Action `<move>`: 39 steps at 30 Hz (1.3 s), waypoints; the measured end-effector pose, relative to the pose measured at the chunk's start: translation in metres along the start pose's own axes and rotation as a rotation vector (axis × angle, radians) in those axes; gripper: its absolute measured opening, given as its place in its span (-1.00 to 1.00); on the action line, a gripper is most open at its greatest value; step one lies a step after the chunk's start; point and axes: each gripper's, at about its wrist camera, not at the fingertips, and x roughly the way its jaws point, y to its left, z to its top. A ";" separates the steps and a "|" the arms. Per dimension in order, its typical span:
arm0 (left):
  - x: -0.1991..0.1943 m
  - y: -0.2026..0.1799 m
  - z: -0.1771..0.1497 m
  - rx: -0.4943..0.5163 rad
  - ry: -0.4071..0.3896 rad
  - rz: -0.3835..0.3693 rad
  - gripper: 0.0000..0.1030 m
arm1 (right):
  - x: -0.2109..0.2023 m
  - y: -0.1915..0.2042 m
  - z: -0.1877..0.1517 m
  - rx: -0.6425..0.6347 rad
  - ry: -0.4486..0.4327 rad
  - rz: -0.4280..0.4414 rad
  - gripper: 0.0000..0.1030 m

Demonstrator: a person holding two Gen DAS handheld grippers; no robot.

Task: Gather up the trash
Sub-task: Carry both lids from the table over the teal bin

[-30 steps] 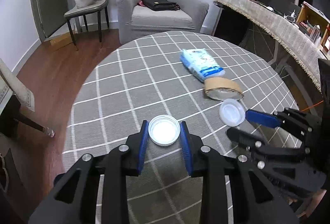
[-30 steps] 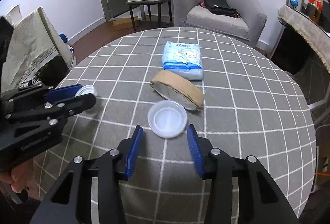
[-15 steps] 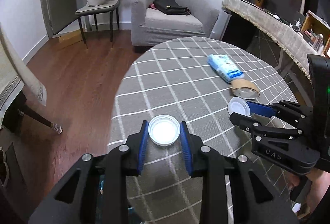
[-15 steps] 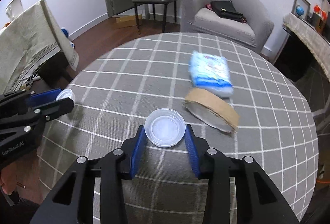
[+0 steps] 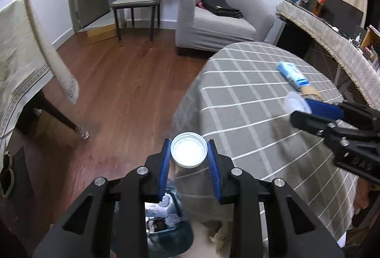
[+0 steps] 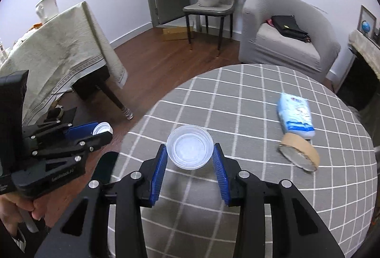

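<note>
Now the left gripper (image 5: 188, 154) pinches a white ribbed cap (image 5: 189, 152) between its blue fingers (image 5: 164, 167), off the table (image 5: 249, 115) edge above the wooden floor (image 5: 123, 91). Meanwhile the right gripper (image 6: 190, 158), having just narrowed, clamps a clear plastic lid (image 6: 189, 150) above the table.

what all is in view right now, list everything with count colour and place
white cap: 1, white, clamped in left tool
clear lid: 1, clear, clamped in right tool
tissue pack: 1, blue-white, on table
tape roll: 1, brown, beside tissue pack
table: 1, grey check cloth
armchair: 1, grey, holds black bag
chair: 1, grey, bears potted plants
bin: 1, below left tool
left tool: black, blue pads
right tool: black, blue pads
</note>
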 end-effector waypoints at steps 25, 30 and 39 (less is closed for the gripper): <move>0.025 0.123 -0.094 -0.180 0.195 0.149 -0.37 | 0.031 0.121 -0.006 -0.138 0.090 0.163 -0.23; 0.043 0.140 -0.118 -0.200 0.280 0.157 -0.37 | 0.043 0.137 -0.006 -0.154 0.119 0.178 -0.23; 0.074 0.148 -0.153 -0.168 0.419 0.149 -0.35 | 0.068 0.162 -0.003 -0.174 0.163 0.183 -0.23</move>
